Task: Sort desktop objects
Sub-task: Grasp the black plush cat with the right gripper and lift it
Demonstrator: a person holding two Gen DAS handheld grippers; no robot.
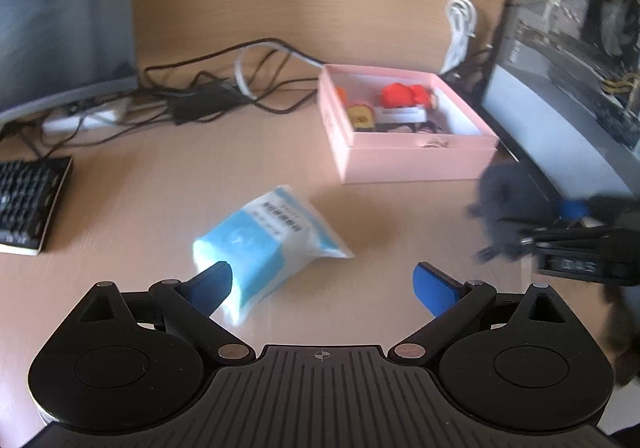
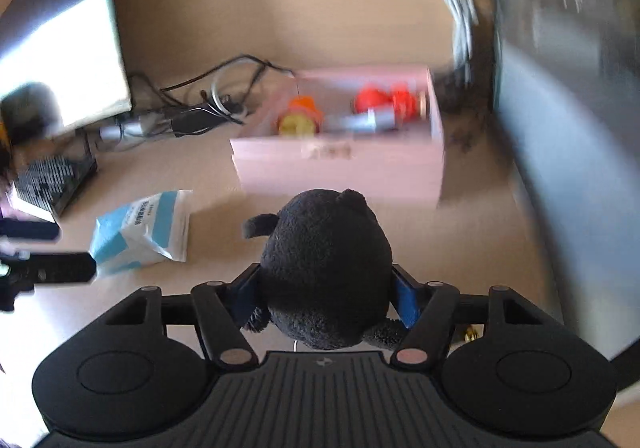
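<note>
- Gripping a black plush [image 2: 326,268], my right gripper [image 2: 326,300] has its blue pads pressed into the toy's sides; the plush bulges above the fingers and fills the gap between them.
- My left gripper [image 1: 322,284] hangs slack with its jaws wide apart and nothing between them; its left pad [image 1: 212,288] sits just over the near corner of a tissue pack [image 1: 268,248], though I cannot tell if it touches.
- That pack, blue and white, lies tilted on the desk [image 1: 120,208], near my left jaws and apart from the box.
- From the left camera, my right gripper and the plush [image 1: 504,204] show as a dark blur at the right edge, just beside the box's near right corner.
- Ahead of both grippers stands a pink box [image 1: 416,164], open on top, with red, orange and yellow toys [image 1: 400,96] inside.
- Behind the box, black cables [image 1: 208,88] tangle on the desk; a coiled white cable [image 1: 460,24] hangs at the back right.
- A keyboard [image 1: 28,200] lies at the far left, below a monitor [image 1: 60,8].
- A second screen [image 1: 568,60] stands along the right.
</note>
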